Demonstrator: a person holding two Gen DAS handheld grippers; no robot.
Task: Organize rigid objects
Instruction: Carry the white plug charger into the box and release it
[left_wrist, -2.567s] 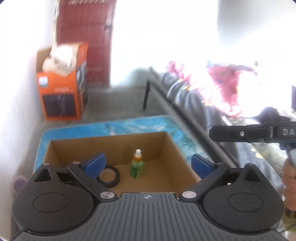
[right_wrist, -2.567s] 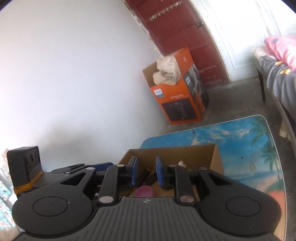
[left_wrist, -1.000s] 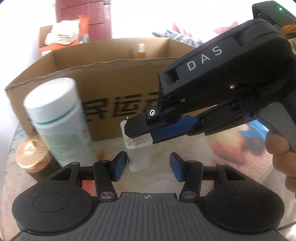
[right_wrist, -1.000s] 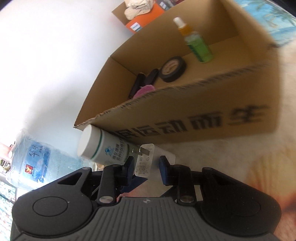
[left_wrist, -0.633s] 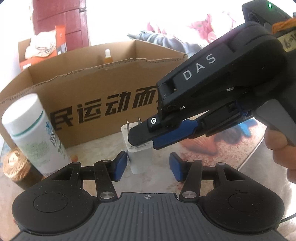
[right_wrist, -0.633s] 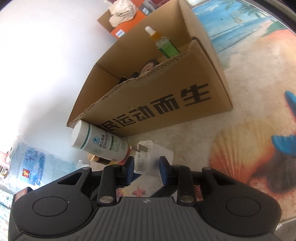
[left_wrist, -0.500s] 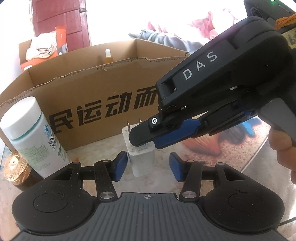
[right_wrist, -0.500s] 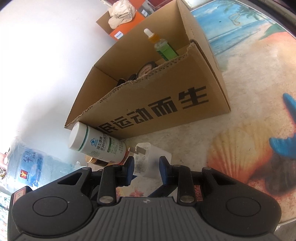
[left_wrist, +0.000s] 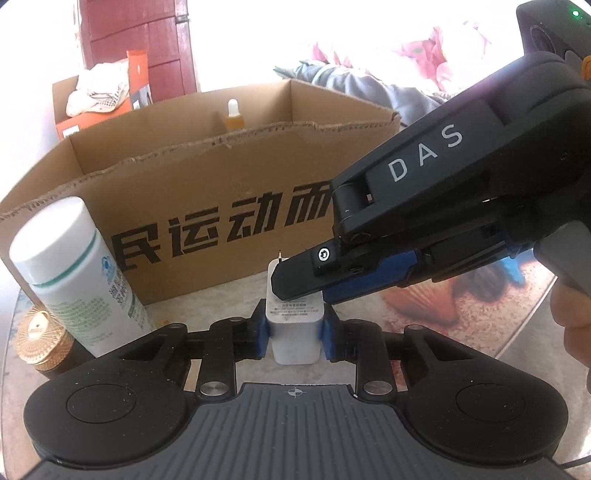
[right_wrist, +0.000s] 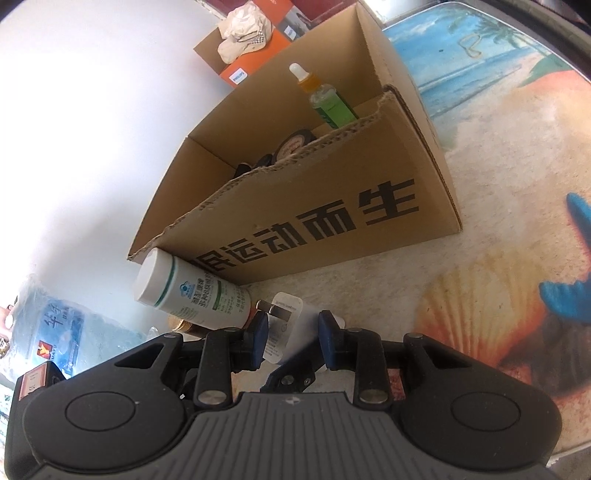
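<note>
A white plug charger stands on the table in front of an open cardboard box. My left gripper is shut on the charger's sides. My right gripper reaches in from the right above the charger; its blue pads stand apart on either side of the charger's top, open. The box holds a green dropper bottle, a round tape roll and dark items. A white bottle stands left of the charger.
A gold-lidded jar sits at the far left by the white bottle. An orange carton stands on the floor behind. A water jug is at the left. The table has a beach print.
My left gripper has closed its pads onto the charger. The right gripper's pads have spread wider around the charger's top.
</note>
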